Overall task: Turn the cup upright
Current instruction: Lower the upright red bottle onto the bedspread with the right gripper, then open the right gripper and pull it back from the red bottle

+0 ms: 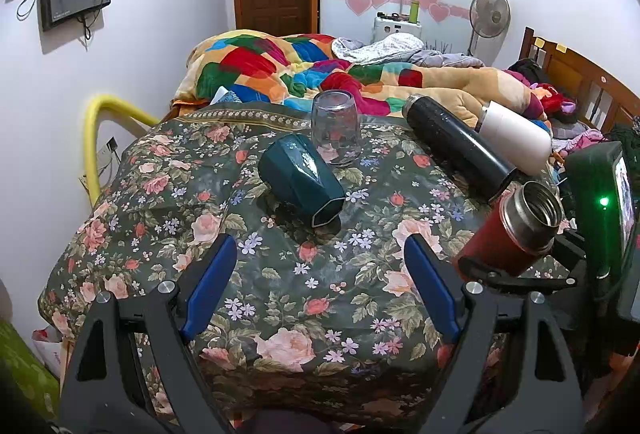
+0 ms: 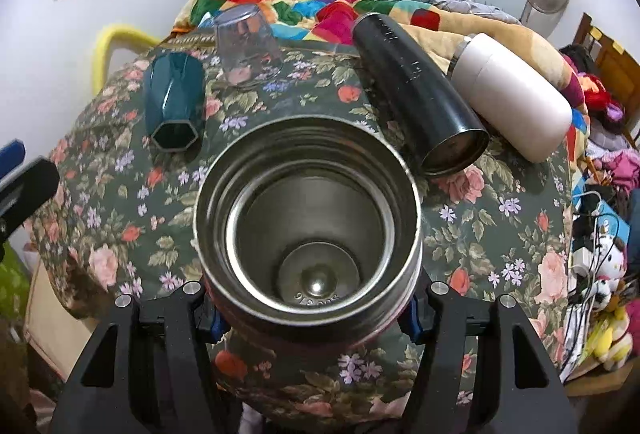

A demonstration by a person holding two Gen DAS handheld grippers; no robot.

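red flask (image 2: 308, 234): pinched low on the body by the right gripper (image 2: 312, 314), mouth open and tipped up toward the right wrist camera, steel inside all the way down to the bottom; in the left wrist view (image 1: 516, 230) sits over the right edge of the table, leaning, mouth up and to the right
right gripper: blue pads squeezed against both sides of the flask, looks lifted clear of the cloth but hard to be sure from here
left gripper (image 1: 320, 274): spread wide, nothing between the fingers (image 1: 212, 282), hanging over the near edge of the table
teal cup (image 1: 300, 182): on its side near the middle, hexagonal mouth facing the near edge
clear glass (image 1: 335, 128): upside down, just behind the teal cup, toward the far edge
black flask (image 1: 460, 150): lying down at the far right, open end toward the right edge
white flask (image 1: 516, 140): lying just beside the black one, looks to be touching it
floral cloth (image 1: 280, 294): covers the whole table
patchwork quilt (image 1: 280, 62): heaped on the bed past the far edge
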